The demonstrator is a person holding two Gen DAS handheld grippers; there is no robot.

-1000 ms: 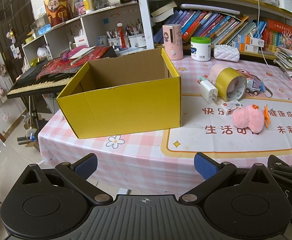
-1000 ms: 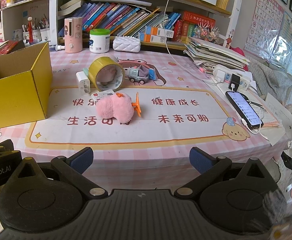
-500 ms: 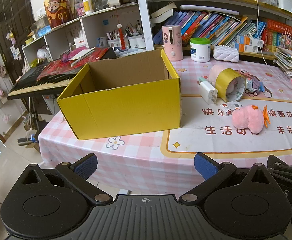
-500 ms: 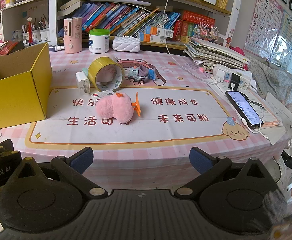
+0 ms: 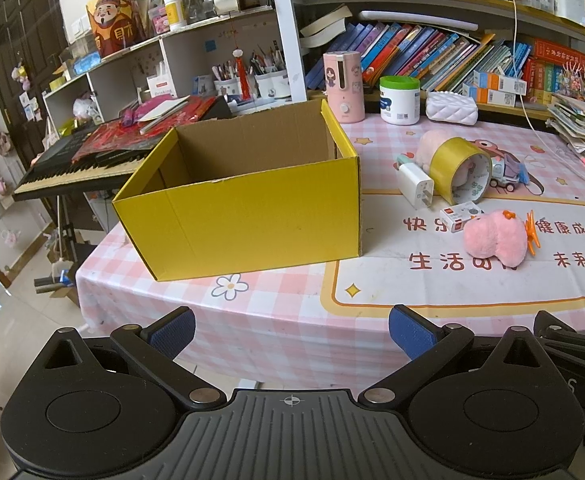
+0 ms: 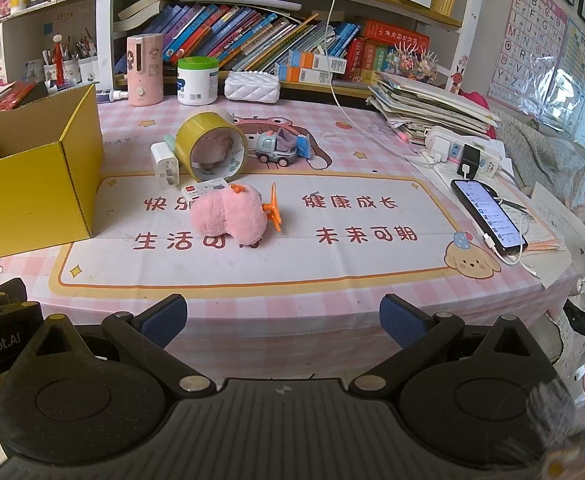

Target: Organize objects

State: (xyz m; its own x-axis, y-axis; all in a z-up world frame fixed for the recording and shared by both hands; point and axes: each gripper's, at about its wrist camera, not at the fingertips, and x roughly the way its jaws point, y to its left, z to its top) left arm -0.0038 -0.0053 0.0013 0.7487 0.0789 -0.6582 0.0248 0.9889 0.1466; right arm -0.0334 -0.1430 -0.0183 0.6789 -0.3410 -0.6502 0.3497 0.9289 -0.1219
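An empty yellow cardboard box (image 5: 244,216) (image 6: 32,192) stands open on the table's left side. To its right lie a pink plush toy (image 5: 494,238) (image 6: 228,218), a small white-and-red box (image 5: 458,216) (image 6: 204,189), a white charger (image 5: 414,184) (image 6: 165,170), a roll of yellow tape (image 5: 458,170) (image 6: 210,152) on its side and a toy car (image 5: 504,174) (image 6: 278,148). My left gripper (image 5: 291,330) is open before the table's front edge, facing the box. My right gripper (image 6: 282,318) is open too, facing the plush toy. Both hold nothing.
A pink bottle (image 6: 144,70), a green-lidded jar (image 6: 197,80) and a white pouch (image 6: 252,86) line the back under bookshelves. A phone (image 6: 488,216), power strip (image 6: 464,154) and paper stack (image 6: 428,104) fill the right side. A keyboard (image 5: 80,160) stands left of the table.
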